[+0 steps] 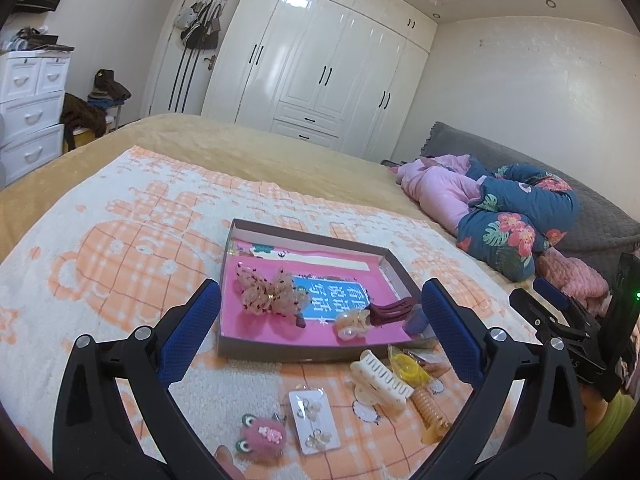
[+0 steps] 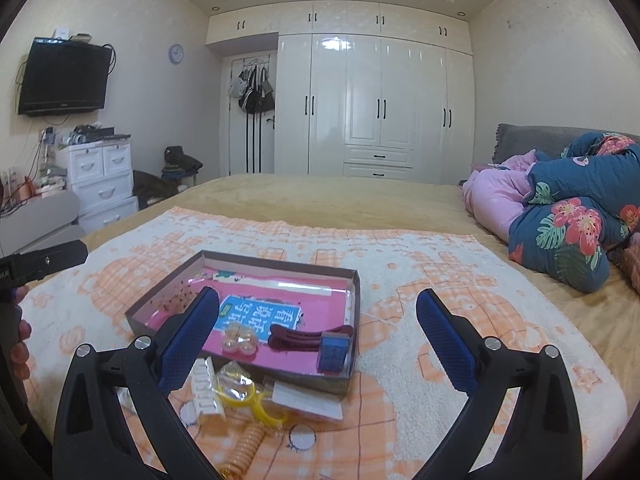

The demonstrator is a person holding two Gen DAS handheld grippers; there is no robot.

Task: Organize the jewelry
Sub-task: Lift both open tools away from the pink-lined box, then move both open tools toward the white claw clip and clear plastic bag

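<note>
I am working over a bed spread with a white towel patterned in orange checks [image 1: 120, 248], laid on a mustard-yellow blanket [image 2: 328, 196]. At the far left stands a white plastic drawer unit [image 2: 102, 184] under a wall-mounted black television [image 2: 64, 76]; a glossy white wardrobe with black handles [image 2: 376, 108] fills the back wall, and a blue floral quilt [image 2: 572, 224] is bundled at the right.

My left gripper [image 1: 320, 316] has its blue-padded jaws spread wide with nothing between them. Below it on the towel lie a pink fuzzy frog-eyed clip [image 1: 262, 436], a clear card of flower earrings [image 1: 314, 420], a white claw clip [image 1: 380, 380], a yellow plastic ring piece [image 1: 408, 368] and an orange spiral hair tie [image 1: 430, 408].

The shallow brown cardboard box with a pink lining [image 1: 304, 350] sits on the towel ahead of both grippers, its long axis running left to right in the left view. Inside are a beige sequinned bow [image 1: 270, 290], a pale pearly clip [image 2: 239, 342], dark red hair clips [image 2: 310, 334] lying lengthwise left to right, and a small blue cube-shaped box [image 2: 333, 354] in the near right corner. A blue label [image 2: 260, 314] on the lining carries white Chinese characters; I cannot read them reliably.

My right gripper [image 2: 318, 320] is likewise wide open and holds nothing.
</note>
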